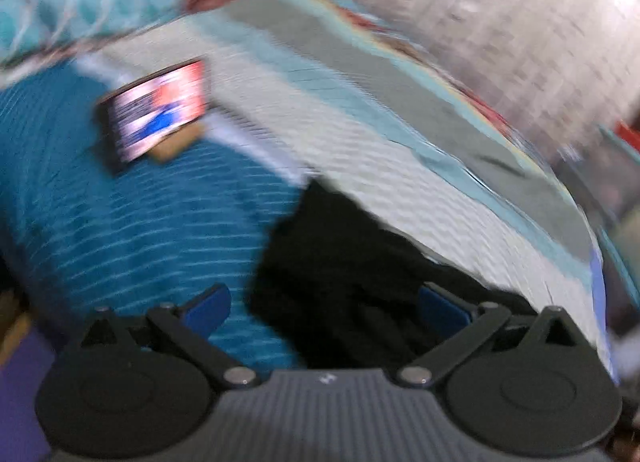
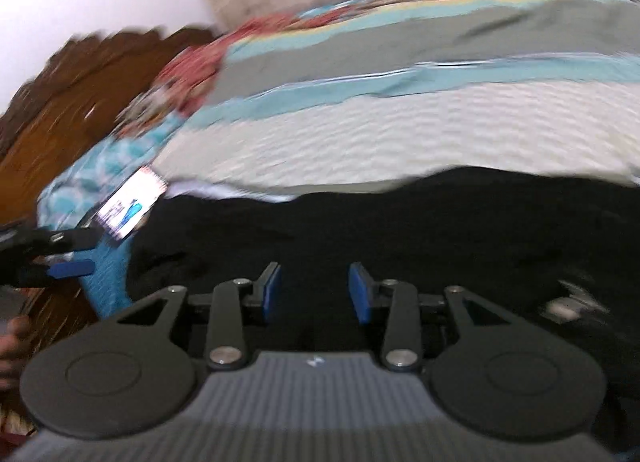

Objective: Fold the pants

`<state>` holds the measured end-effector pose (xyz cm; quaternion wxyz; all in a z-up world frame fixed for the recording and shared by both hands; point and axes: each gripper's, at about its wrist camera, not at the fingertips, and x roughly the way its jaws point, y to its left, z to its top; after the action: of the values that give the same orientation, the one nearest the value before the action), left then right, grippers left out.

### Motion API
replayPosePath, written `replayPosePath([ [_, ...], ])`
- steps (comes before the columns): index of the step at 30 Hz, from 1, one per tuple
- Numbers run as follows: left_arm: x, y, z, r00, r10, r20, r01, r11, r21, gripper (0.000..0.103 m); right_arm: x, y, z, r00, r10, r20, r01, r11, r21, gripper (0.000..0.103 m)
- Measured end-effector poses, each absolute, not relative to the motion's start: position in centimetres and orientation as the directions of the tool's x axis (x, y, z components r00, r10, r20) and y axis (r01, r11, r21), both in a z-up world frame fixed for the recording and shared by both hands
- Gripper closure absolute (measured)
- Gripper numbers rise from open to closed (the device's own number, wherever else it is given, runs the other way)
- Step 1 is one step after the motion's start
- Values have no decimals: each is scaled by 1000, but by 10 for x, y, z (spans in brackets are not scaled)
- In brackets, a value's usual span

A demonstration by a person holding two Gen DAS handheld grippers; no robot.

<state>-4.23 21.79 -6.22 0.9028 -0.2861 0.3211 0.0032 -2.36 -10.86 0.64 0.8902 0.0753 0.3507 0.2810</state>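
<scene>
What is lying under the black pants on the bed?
The black pants lie on a striped bedspread: its white band shows behind them and its teal band beside them. What is directly beneath the pants is covered by the cloth and cannot be seen.

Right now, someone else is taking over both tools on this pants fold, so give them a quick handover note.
Left tool: jaws wide open, holding nothing, over the near edge of the black pants.
Right tool: jaws partly open with nothing pinched between them, over the pants.
Pants: bunched in a dark heap on the bed's striped bedspread, partly over the teal striped part. A lit phone lies just beyond them.
Done: no neat fold is visible; both views are blurred.
Left: spread the pants flat, fold them, and keep clear of the phone.
</scene>
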Motion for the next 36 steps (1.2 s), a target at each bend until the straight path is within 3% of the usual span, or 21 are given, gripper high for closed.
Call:
replayPosePath([
  [8,-5,247,-95,774,-258,-579,-227,739,-634,0,8,-38,19,519,596,-612,-521,789,327,63],
  [17,16,241,-118,760,-287,-583,-189,761,-621,0,23,-15,-14,410,582,-702,-456,798,395,67],
  [19,16,235,-117,775,-268,-572,-178,776,-605,12,29,-7,-40,333,562,-757,-429,805,409,67],
  [20,17,231,-116,779,-277,-563,-158,781,-604,53,28,-8,-41,355,575,-737,-441,798,410,69],
  [24,14,216,-103,807,-295,-512,-102,784,-612,76,28,-6,-34,342,574,-744,-440,798,413,69],
  [30,11,170,-61,813,-408,-415,122,817,-564,79,26,-51,-30,367,687,-627,-301,726,619,67],
  [36,14,77,-52,722,-530,-445,359,836,-415,78,11,-145,-9,572,641,-512,-125,685,718,65],
])
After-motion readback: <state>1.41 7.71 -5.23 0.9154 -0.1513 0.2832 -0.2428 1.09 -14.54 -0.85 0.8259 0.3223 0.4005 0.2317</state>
